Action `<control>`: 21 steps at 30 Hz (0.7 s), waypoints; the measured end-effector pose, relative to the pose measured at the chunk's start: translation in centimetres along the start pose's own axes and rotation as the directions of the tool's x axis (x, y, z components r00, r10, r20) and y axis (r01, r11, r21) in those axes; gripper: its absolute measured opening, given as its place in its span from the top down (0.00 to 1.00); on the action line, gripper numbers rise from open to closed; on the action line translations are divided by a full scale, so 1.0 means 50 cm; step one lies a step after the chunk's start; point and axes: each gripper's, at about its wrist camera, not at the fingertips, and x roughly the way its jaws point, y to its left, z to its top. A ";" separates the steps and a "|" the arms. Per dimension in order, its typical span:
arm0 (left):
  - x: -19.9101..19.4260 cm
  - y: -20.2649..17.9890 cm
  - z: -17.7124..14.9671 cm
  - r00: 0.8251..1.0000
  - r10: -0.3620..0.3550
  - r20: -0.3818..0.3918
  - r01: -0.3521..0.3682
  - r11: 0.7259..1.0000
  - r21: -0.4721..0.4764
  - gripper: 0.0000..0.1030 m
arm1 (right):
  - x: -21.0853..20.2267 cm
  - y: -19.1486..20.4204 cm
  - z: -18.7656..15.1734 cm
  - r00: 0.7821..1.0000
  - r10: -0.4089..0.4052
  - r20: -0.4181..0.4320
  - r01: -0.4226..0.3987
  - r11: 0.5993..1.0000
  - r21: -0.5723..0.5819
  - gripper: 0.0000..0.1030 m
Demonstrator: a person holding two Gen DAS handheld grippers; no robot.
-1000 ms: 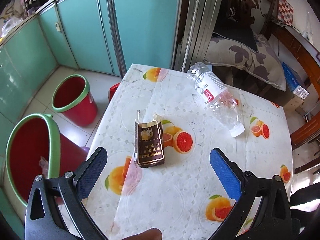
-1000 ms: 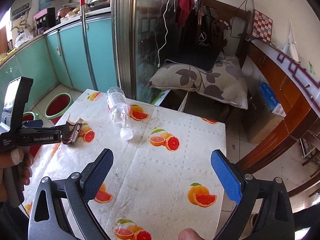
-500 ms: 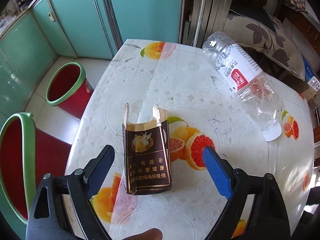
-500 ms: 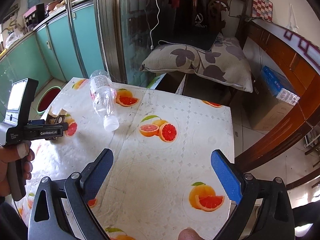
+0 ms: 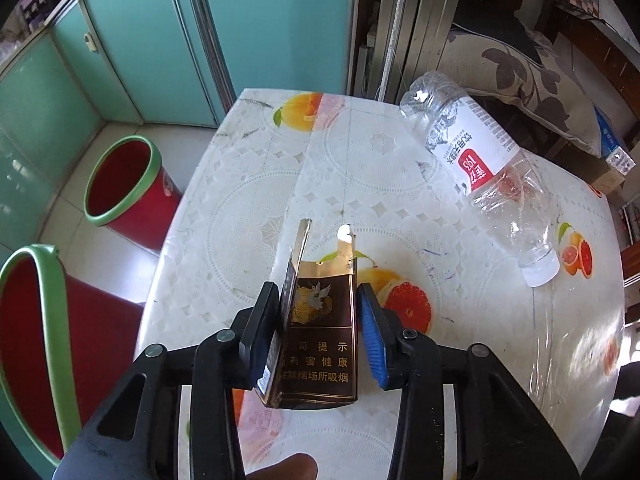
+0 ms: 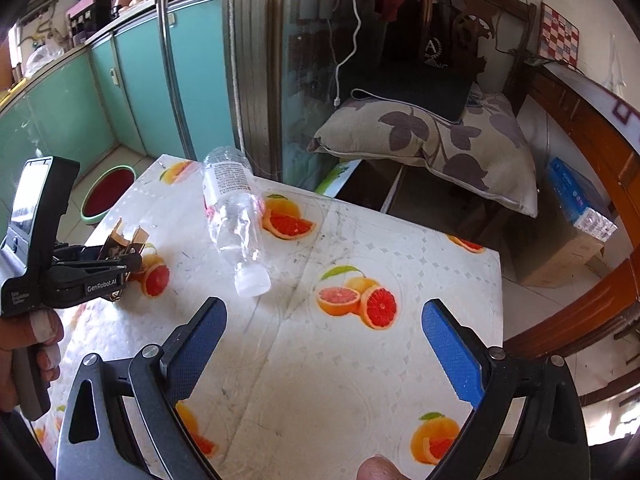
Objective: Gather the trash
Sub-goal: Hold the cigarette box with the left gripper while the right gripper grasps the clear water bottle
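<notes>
My left gripper (image 5: 318,334) is shut on a brown and gold empty cigarette pack (image 5: 316,344) that rests on the table; the pack's torn top flaps stick up beyond the fingertips. The pack also shows in the right wrist view (image 6: 120,246), held in the left gripper (image 6: 126,264). An empty clear plastic bottle (image 5: 484,172) with a red and white label lies on its side at the far right of the table, cap toward me; it also shows in the right wrist view (image 6: 236,216). My right gripper (image 6: 324,344) is open and empty above the table's near part.
The table (image 5: 400,184) has a white fruit-print cover. Two red bins with green rims stand on the floor to its left, one near (image 5: 32,344) and one farther (image 5: 124,188). Teal cabinets (image 5: 120,40) stand behind; a cushion (image 6: 432,140) and a cardboard box (image 6: 568,236) lie beyond the table.
My left gripper moved forward and down around the cigarette pack and closed on its sides. My right gripper stayed open and shifted slightly closer to the table.
</notes>
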 end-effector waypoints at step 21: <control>-0.154 0.134 -0.038 0.985 -0.030 0.170 0.046 0.995 -0.090 0.62 | 0.287 0.222 0.168 0.994 -0.056 -0.096 0.033 0.972 -0.233 0.04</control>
